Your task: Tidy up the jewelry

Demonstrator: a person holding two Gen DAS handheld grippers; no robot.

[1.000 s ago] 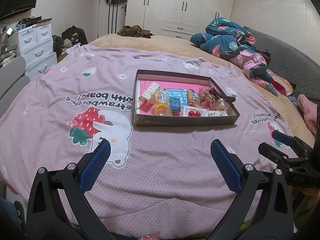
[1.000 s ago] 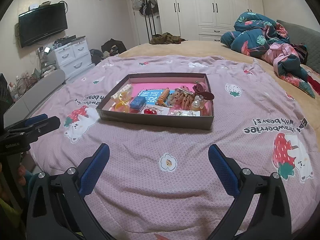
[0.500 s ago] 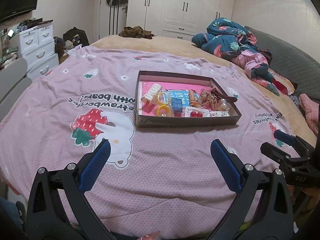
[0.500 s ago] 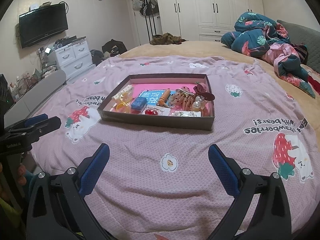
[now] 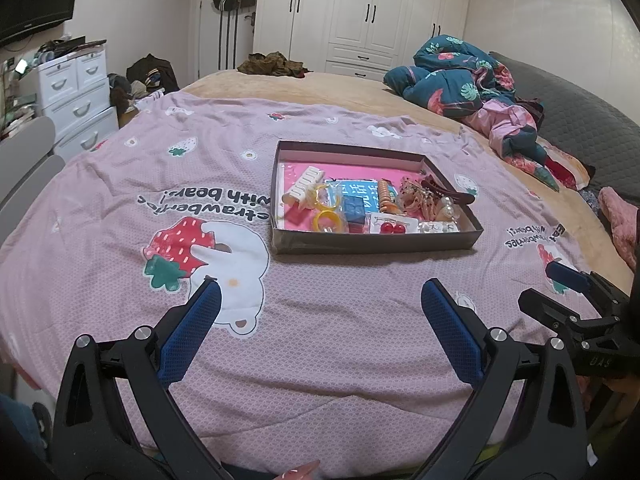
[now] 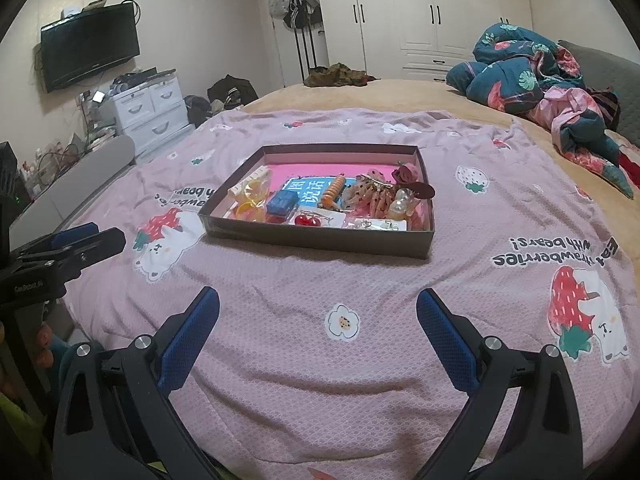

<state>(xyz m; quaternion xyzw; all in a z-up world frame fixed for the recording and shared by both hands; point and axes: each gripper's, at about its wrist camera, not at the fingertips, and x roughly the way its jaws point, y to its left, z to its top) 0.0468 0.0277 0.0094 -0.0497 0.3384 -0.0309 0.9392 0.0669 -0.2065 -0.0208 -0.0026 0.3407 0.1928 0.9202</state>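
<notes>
A shallow dark box [image 5: 372, 242] with a pink floor lies on the bed and holds several hair clips, rings and earrings; it also shows in the right wrist view [image 6: 320, 240]. Inside are a white claw clip [image 5: 304, 186], a yellow ring [image 5: 326, 220], a blue box [image 5: 356, 210] and red cherry earrings [image 6: 307, 220]. My left gripper [image 5: 318, 296] is open and empty, well short of the box. My right gripper [image 6: 318, 300] is open and empty, also short of it. Each gripper shows at the edge of the other's view.
A pink strawberry-print blanket [image 5: 160, 208] covers the bed. Bundled teal and pink bedding [image 5: 472, 84] lies at the far right. White drawers [image 5: 76, 92] stand to the left, and wardrobes [image 5: 360, 12] at the back.
Both views have drifted slightly; the box sits a little farther right in the left wrist view. Both grippers stay open and empty.
</notes>
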